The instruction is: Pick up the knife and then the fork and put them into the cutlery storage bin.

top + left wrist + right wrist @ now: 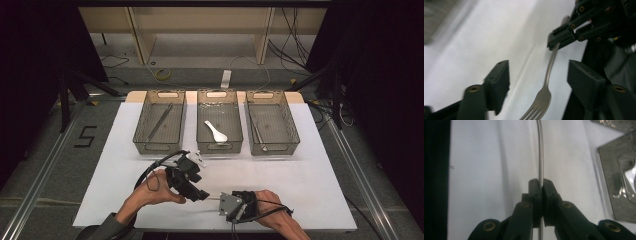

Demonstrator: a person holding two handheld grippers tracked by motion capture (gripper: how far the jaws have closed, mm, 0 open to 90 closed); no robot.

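A metal fork (544, 93) hangs over the white table sheet (310, 180), tines toward the left gripper's camera. My right gripper (540, 183) is shut on its thin handle (540, 150); the same gripper (560, 40) appears at the upper right of the left gripper view, pinching the handle's end. My left gripper (537, 68) is open, its two jaws standing either side of the fork's neck without touching it. In the high view the left gripper (202, 194) and right gripper (221, 200) meet tip to tip near the table's front edge.
Three grey mesh trays stand in a row at the back: the left tray (137, 135) holds a long thin metal piece, the middle tray (220, 148) a white spoon (216, 132), the right tray (295, 131) a metal utensil. A tray corner (614, 165) lies right of the right gripper.
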